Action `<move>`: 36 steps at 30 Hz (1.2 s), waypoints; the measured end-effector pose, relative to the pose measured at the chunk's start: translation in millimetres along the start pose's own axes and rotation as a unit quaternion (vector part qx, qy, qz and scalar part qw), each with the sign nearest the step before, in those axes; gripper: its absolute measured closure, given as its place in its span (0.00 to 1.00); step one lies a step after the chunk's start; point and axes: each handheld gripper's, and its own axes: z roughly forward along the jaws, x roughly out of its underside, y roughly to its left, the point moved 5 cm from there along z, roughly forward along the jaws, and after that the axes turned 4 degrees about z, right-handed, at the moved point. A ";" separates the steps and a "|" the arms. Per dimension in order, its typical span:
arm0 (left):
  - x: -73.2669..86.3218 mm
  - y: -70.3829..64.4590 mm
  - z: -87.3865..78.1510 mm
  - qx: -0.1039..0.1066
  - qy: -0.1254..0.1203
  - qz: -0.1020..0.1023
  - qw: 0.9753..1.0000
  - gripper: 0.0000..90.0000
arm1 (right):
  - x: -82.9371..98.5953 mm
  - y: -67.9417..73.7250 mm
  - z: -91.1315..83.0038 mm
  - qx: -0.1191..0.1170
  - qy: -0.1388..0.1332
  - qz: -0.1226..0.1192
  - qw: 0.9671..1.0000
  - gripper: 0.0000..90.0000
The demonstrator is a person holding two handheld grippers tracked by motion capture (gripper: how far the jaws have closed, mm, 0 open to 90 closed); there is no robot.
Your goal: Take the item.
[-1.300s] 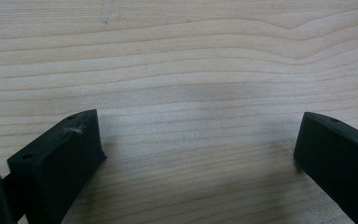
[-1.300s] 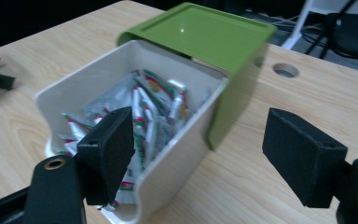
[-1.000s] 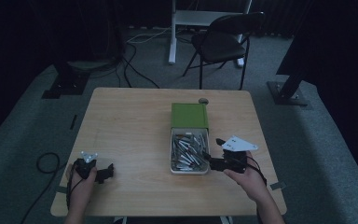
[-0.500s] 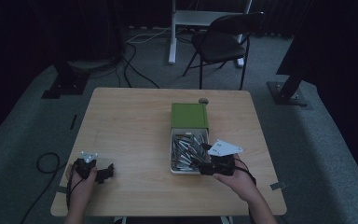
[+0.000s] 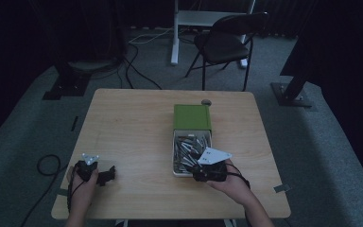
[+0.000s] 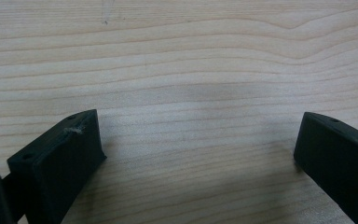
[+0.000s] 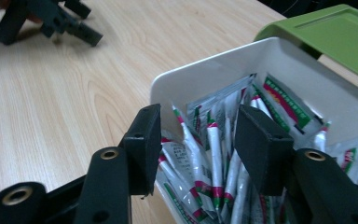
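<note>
A white box (image 5: 176,171) with a green lid (image 5: 192,117) slid back stands right of the table's middle. It holds several silver sachets (image 5: 189,149) with red and green print (image 7: 214,140). My right gripper (image 5: 199,173) hovers at the box's near end; in the right gripper view it (image 7: 198,140) stands open, jaws straddling the near white wall (image 7: 205,65), with sachets between and below them. My left gripper (image 5: 105,174) rests low over bare wood at the near left, and in the left gripper view it (image 6: 196,140) is open wide with nothing between the jaws.
The wooden table (image 5: 132,123) has bare surface across its left half and far side. A small round grey object (image 5: 206,102) lies behind the green lid. A black folding chair (image 5: 227,45) and cables (image 5: 137,52) are on the floor beyond the table.
My right gripper has moved left and toward the near end of the box, its jaws now over the sachets. The left gripper has stayed put.
</note>
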 end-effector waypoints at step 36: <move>0.1 0.4 -0.3 0.000 0.002 0.002 1.000 0.02 | 25.0 -0.6 41.6 0.018 0.065 -0.002 0.998 0.80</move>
